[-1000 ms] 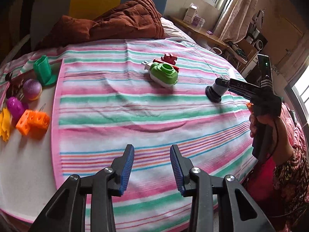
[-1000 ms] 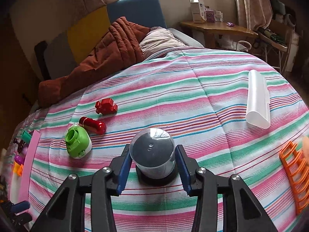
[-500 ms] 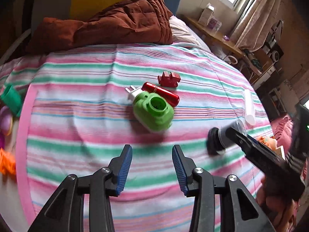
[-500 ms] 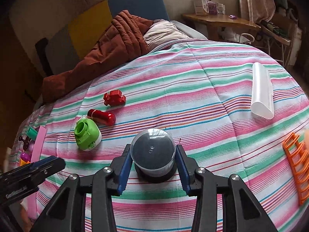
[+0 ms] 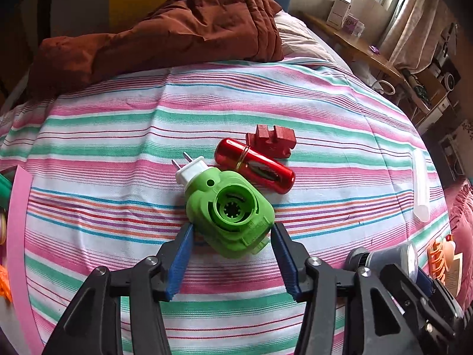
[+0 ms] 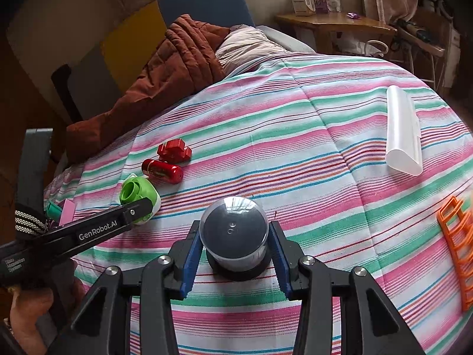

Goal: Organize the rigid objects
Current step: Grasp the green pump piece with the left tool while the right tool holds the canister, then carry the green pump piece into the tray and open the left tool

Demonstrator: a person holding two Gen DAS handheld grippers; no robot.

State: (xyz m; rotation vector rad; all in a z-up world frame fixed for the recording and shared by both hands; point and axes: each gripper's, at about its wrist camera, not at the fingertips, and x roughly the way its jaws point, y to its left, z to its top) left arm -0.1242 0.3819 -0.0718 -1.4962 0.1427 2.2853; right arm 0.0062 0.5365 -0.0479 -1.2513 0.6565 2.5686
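Observation:
A green plug-in device [image 5: 230, 213] with a white two-pin plug lies on the striped bedspread. My left gripper [image 5: 232, 233] is open, its blue pads on either side of the device's near end. A red cylinder [image 5: 254, 169] and a red block [image 5: 272, 140] lie just behind it. My right gripper [image 6: 235, 242] is shut on a clear dome on a black base [image 6: 235, 233], low over the bedspread. The green device [image 6: 139, 192], red cylinder [image 6: 162, 171] and red block [image 6: 174, 149] also show in the right wrist view, left of the dome.
A white translucent case [image 6: 403, 131] lies at the right of the bed. An orange rack [image 6: 456, 245] sits at the right edge. A brown quilt [image 5: 165, 29] is heaped at the head. A pink mat [image 5: 17, 236] borders the left side.
My left gripper has moved forward and right across the bed to the green device, which now sits between its open pads. My right gripper still holds the dome, nearly still.

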